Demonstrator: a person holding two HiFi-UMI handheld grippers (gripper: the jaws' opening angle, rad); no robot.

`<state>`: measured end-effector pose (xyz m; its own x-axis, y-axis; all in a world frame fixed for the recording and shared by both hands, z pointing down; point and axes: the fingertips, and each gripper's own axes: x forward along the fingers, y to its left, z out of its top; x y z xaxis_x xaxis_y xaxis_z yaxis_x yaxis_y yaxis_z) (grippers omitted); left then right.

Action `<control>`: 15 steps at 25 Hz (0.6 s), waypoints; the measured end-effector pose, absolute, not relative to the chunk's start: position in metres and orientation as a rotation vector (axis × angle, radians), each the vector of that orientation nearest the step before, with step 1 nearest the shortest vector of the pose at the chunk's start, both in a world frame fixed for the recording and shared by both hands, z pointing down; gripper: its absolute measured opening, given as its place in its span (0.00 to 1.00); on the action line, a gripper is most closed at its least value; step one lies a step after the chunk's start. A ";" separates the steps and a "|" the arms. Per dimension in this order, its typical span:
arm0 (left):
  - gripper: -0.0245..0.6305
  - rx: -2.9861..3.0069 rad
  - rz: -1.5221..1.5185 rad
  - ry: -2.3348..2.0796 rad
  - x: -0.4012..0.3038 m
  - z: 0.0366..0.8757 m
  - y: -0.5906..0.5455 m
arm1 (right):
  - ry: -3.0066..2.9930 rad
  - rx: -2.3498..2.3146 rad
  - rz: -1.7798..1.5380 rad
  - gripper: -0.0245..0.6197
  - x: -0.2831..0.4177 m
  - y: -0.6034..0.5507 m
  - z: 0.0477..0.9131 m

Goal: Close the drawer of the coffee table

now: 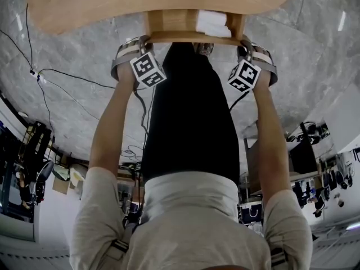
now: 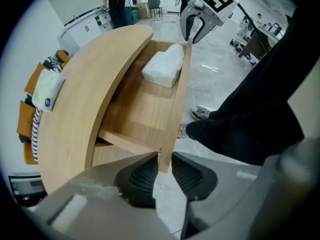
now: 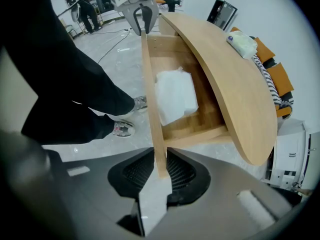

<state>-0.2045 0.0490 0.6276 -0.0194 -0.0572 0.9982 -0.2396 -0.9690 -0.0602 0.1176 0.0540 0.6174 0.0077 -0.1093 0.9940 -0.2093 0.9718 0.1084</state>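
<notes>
Drawer [image 1: 169, 21] is hanging open at the top centre of the head view, holding a white packet [image 3: 175, 96]; left gripper [image 2: 162, 170] and right gripper [image 3: 161, 173] are each pinching its front panel [image 3: 151, 84].

Grey marble floor [image 1: 315, 66] (glossy, veined) with black cables [image 1: 73, 76] trailing across it.

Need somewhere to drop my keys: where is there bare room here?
Bare: the drawer floor between the white packet and the left gripper; most of the tabletop. Crowded: the drawer front, which the right gripper also clamps.
</notes>
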 end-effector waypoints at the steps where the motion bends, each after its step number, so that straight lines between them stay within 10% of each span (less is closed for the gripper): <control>1: 0.21 2.108 2.123 -0.324 -0.204 0.627 0.048 | -1.564 0.262 0.084 0.17 0.118 0.053 0.617; 15: 0.22 2.128 2.033 -0.411 -0.203 0.625 0.024 | -1.557 0.317 0.069 0.18 0.116 0.027 0.613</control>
<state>-0.2031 0.0241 0.6252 0.0327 -0.0809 0.9962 -0.3126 -0.9475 -0.0667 0.1156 0.0270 0.6127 0.0207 -0.1556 0.9876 -0.2427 0.9575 0.1559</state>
